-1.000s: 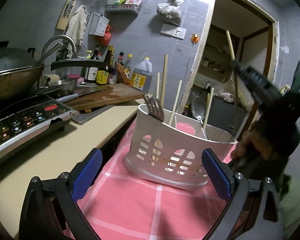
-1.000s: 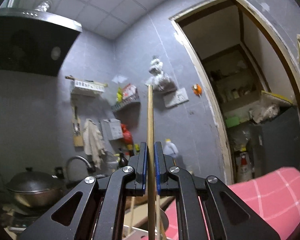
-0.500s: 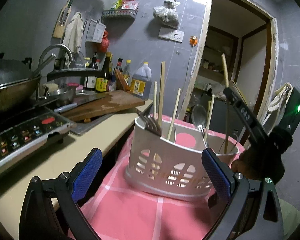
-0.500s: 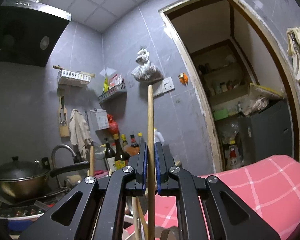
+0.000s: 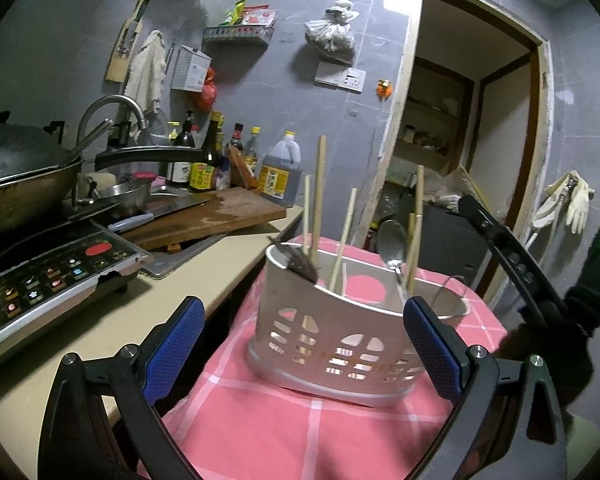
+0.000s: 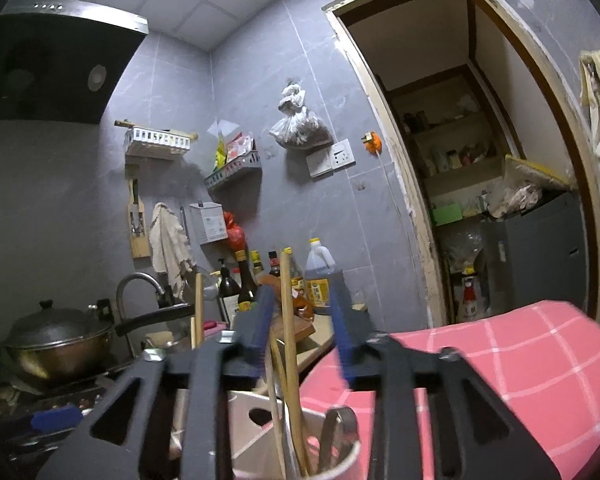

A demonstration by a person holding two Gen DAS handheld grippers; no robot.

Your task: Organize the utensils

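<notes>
Kitchen counter, pink cloth (image 5: 284,432): chopstick dropped into holder (image 5: 340,340).
Right gripper (image 6: 300,320) opening; upright chopstick (image 6: 290,344) stands free between its jaws, foot in holder. Left gripper (image 5: 304,352) gapes, empty, facing holder.

Tight around the holder, open on the cloth in front

From my left gripper (image 5: 300,344), jaws wide apart, the pink cloth (image 5: 284,424) ahead lies bare up to the white holder (image 5: 340,332). Over its rim chopsticks (image 5: 319,196), a fork (image 5: 296,262) and a spoon (image 5: 392,240) stick up and block any straight drop in. My right gripper (image 6: 300,328) crowds the holder's right end, jaws opening, one chopstick (image 6: 288,320) standing loose between them. To the left, the stove (image 5: 52,268) and cutting board (image 5: 216,216) fill the counter.
</notes>
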